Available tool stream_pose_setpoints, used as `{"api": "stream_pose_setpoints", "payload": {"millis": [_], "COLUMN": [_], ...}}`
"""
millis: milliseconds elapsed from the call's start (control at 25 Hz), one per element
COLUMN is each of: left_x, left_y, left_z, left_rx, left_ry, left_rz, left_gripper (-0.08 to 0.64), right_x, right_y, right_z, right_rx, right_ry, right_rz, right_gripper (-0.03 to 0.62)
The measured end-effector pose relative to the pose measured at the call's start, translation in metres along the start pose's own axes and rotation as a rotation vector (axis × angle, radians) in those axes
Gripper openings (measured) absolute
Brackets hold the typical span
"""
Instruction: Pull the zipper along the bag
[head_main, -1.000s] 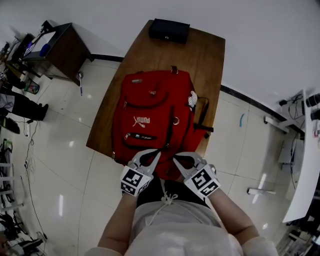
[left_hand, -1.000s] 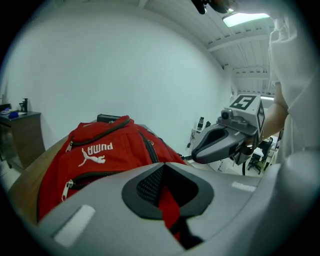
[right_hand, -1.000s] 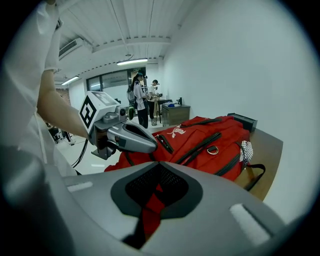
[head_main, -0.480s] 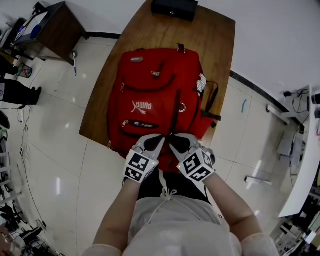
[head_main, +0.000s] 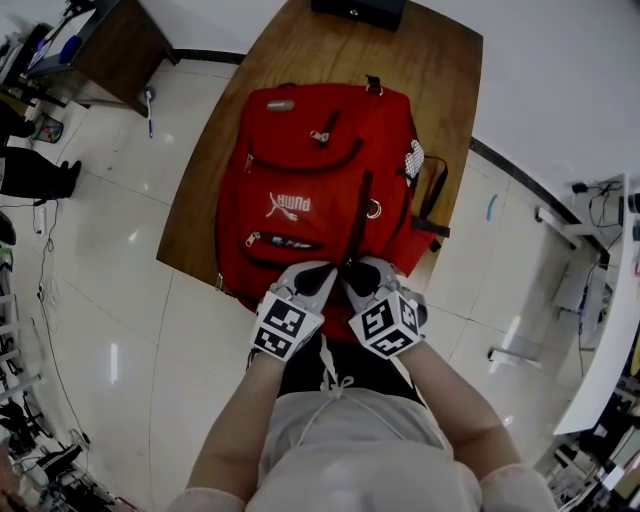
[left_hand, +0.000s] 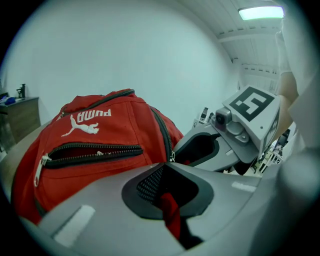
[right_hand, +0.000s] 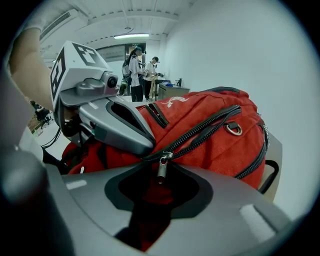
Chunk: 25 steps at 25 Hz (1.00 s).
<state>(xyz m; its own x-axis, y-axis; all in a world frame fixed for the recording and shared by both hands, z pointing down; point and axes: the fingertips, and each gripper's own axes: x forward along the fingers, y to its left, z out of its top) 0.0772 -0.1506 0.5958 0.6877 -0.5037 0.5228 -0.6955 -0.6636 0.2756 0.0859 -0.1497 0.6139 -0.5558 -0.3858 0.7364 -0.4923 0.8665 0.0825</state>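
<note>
Pinching red fabric of the bag (head_main: 300, 170) on the tabletop (head_main: 440, 90), the left tool (head_main: 320, 274) anchors it; jaws of the right tool (head_main: 358, 272) are opening around the loose zipper pull (right_hand: 162, 167), which likely needs a square clamp before pulling.

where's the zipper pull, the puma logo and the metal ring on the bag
zipper pull (right_hand: 162, 170): right gripper view, on its metal tab
puma logo (left_hand: 82, 127): left gripper view, on the white cat
metal ring (right_hand: 233, 133): right gripper view, on its lower rim
</note>
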Motion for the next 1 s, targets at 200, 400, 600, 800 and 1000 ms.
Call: {"api": "stream_pose_setpoints", "payload": {"millis": [200,400,600,800,1000], "left_x": [0.002,0.006,0.008,0.012,0.017], "left_y": [-0.002,-0.004,-0.003,0.001,0.003], "left_z": [-0.001,0.002,-0.001,-0.004,-0.008], "left_rx": [-0.006,-0.036,-0.061,-0.126,-0.087], "left_ry": [0.024,0.033,0.052,0.036,0.081], "left_rz": [-0.009,0.000,0.010,-0.018,0.016], "left_gripper": [0.006,0.006,0.006,0.006,0.006], "right_x": [-0.011,-0.021,-0.025,-0.029,-0.034], "right_y": [-0.009,-0.010,-0.008,-0.009,-0.024], "right_z": [0.000,-0.002,0.000,0.001,0.001], "right_rx": [-0.008,-0.030,0.089,0.122,-0.005], "right_ry": [-0.020,-0.017,-0.026,-0.004,0.043], "right_rz": [-0.050,-0.013,0.070,0.093,0.019], "right_gripper": [0.048,0.043,0.041,0.048,0.048]}}
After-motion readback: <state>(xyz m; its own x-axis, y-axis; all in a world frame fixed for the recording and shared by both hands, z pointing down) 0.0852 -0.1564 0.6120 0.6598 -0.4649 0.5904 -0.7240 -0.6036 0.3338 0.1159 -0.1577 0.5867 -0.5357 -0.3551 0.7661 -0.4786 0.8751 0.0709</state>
